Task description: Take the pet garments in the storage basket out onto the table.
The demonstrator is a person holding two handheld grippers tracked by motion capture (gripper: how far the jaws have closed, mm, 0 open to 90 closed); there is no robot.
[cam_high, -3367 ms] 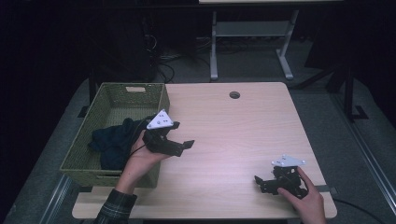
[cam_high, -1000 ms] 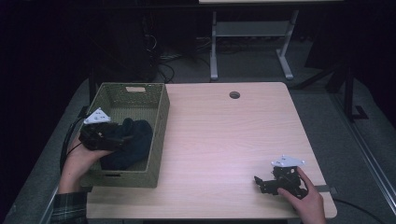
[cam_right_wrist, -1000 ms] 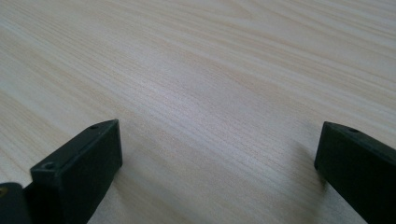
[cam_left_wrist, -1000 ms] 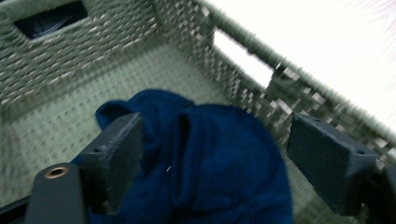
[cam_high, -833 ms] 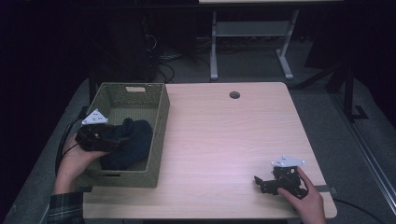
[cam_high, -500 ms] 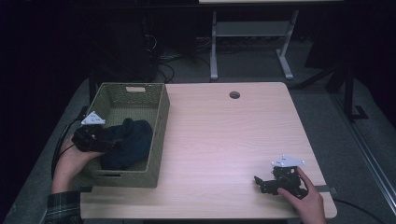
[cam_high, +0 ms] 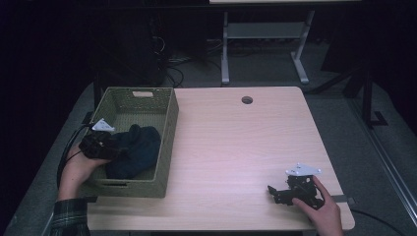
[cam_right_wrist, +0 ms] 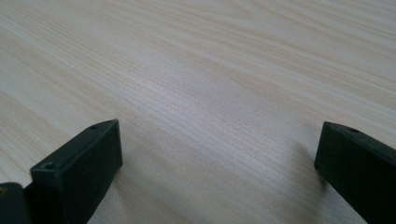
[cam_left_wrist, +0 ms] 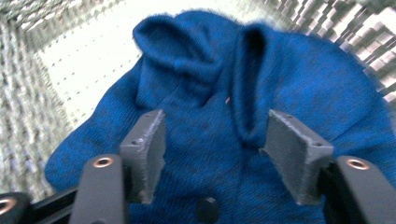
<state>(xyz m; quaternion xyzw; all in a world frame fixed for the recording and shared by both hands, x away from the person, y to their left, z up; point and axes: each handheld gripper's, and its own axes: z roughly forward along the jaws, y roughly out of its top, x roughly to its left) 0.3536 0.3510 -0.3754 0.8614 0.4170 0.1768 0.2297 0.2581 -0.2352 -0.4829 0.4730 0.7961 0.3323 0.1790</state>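
1. Where the blue cloth (cam_high: pixel 135 152) lies bunched inside the woven basket (cam_high: pixel 167 123), at nine o'clock on the table (cam_high: pixel 236 147), we see folds rising between our left jaws.
2. Our left gripper (cam_left_wrist: pixel 215 154) sits on the cloth; its jaws have just been closing, fabric between the pads (cam_left_wrist: pixel 147 149), which do not yet pinch it.
3. At five o'clock, well apart, our right gripper (cam_high: pixel 275 192) rests on bare wood with jaws wide and nothing between them.

Dark room, grey carpet (cam_high: pixel 339 105), metal stand (cam_high: pixel 263 44) behind wooden table (cam_high: pixel 236 147).
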